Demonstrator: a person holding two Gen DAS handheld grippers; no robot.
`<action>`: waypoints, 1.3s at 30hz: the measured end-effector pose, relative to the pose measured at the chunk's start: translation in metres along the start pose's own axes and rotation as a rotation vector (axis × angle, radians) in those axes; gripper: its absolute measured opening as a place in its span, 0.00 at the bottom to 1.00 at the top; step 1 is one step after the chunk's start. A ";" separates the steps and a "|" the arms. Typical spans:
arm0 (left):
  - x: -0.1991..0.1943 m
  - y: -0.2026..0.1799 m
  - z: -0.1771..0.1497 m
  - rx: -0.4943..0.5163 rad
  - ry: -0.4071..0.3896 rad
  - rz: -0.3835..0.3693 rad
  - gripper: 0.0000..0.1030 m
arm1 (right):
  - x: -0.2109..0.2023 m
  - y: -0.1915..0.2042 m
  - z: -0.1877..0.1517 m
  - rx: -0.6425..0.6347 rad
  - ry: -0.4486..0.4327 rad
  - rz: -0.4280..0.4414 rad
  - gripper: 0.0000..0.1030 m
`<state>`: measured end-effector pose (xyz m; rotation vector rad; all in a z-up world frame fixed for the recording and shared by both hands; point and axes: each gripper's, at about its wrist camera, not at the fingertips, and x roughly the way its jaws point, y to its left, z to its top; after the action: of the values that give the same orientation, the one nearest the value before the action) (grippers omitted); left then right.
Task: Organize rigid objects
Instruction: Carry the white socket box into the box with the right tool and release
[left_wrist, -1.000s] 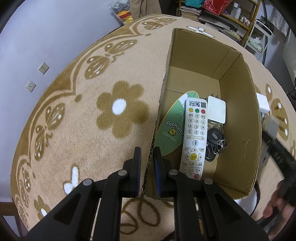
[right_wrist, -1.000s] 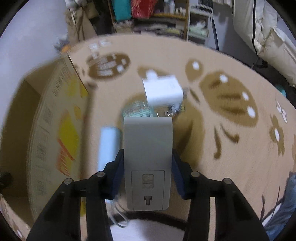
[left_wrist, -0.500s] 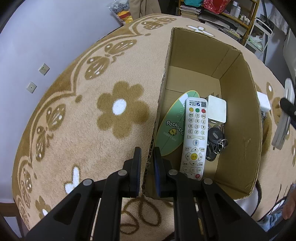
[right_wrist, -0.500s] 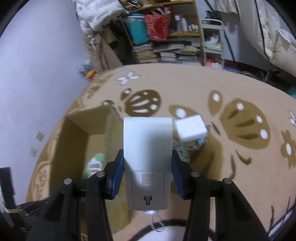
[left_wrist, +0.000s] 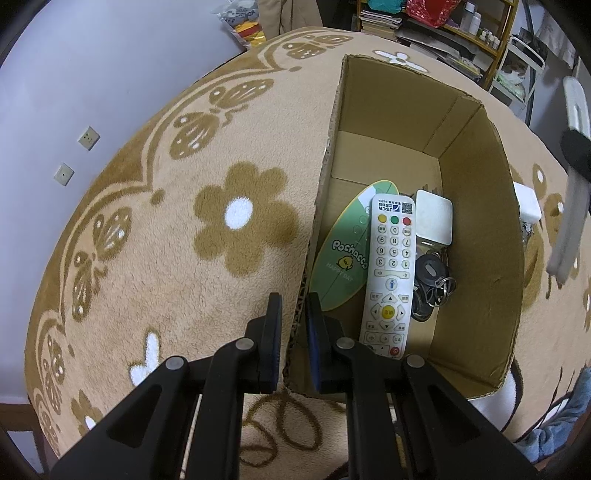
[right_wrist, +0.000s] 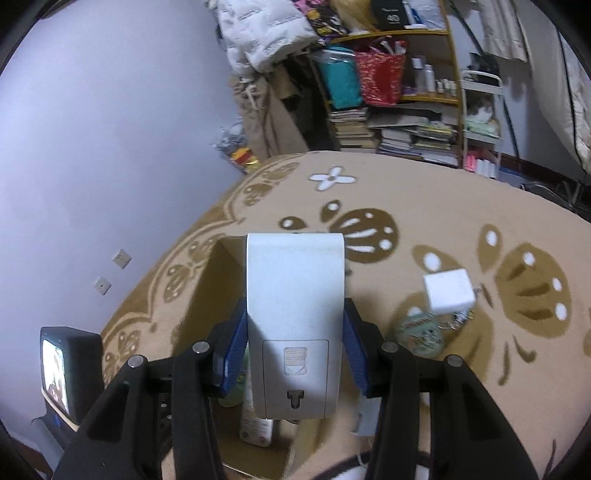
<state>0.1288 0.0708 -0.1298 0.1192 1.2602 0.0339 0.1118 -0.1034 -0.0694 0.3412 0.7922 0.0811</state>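
My left gripper (left_wrist: 293, 314) is shut on the near left wall of an open cardboard box (left_wrist: 480, 236) that stands on the rug. In the box lie a white TV remote (left_wrist: 389, 269), a green Pochacco card (left_wrist: 341, 258), a white square adapter (left_wrist: 434, 221) and a bunch of keys (left_wrist: 430, 284). My right gripper (right_wrist: 295, 347) is shut on a white remote (right_wrist: 295, 314), battery cover up, and holds it in the air above the box (right_wrist: 207, 288). That remote also shows, blurred, at the right edge of the left wrist view (left_wrist: 570, 184).
A white cube charger (right_wrist: 448, 291) and a round patterned tin (right_wrist: 419, 334) lie on the tan flower rug (left_wrist: 166, 240) right of the box. Shelves with books and bags (right_wrist: 388, 103) stand at the back. A wall (right_wrist: 110, 129) runs along the left.
My right gripper has risen with the white remote and moved left over the box. The left gripper has kept its hold on the box wall.
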 end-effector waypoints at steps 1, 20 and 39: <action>0.000 0.000 0.000 0.002 0.000 0.001 0.12 | 0.001 0.003 0.000 -0.012 -0.002 0.002 0.50; 0.000 0.002 0.000 0.002 -0.002 -0.018 0.12 | 0.050 0.023 -0.029 -0.084 0.094 0.060 0.50; 0.000 0.002 0.000 0.002 -0.002 -0.024 0.12 | 0.044 0.025 -0.029 -0.127 0.099 0.040 0.51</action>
<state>0.1290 0.0728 -0.1290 0.1052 1.2600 0.0117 0.1233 -0.0635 -0.1101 0.2342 0.8735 0.1861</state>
